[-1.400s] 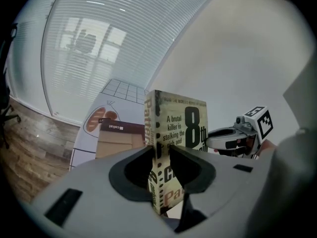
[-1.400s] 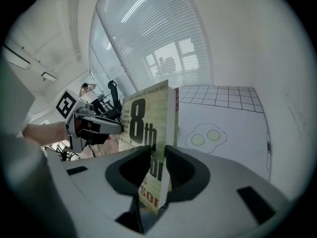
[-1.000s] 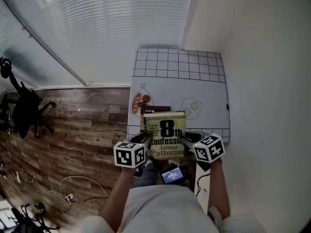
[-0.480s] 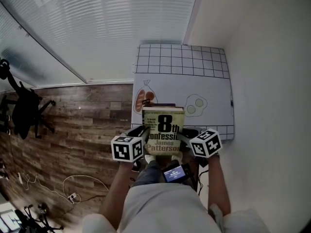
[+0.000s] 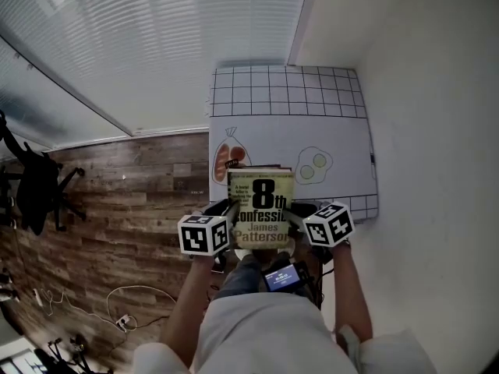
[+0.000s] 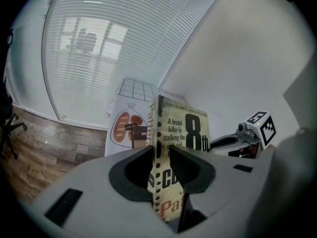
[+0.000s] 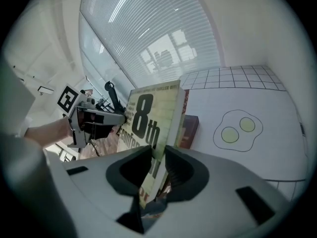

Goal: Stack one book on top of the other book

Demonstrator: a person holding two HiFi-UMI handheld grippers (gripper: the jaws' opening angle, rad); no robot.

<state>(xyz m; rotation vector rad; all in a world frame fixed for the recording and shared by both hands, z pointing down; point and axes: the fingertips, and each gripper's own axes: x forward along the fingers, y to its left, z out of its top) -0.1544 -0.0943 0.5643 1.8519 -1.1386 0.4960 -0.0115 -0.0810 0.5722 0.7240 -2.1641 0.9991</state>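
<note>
Stack not done yet: yellow book (image 5: 262, 201) is held above the near desk (image 5: 343, 131) edge, left gripper (image 6: 161, 155) fingers clamped on its spine side, right gripper (image 7: 157, 157) fingers clamped on the opposite edge. Dark book (image 6: 140, 133) lies flat just beyond, by the bread drawing (image 5: 226, 156). Left to do: lower, release. Nothing seems to block.

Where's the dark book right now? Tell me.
In the left gripper view, the dark book lies on the white mat, beside the bread drawing and just behind the held yellow book.
</note>
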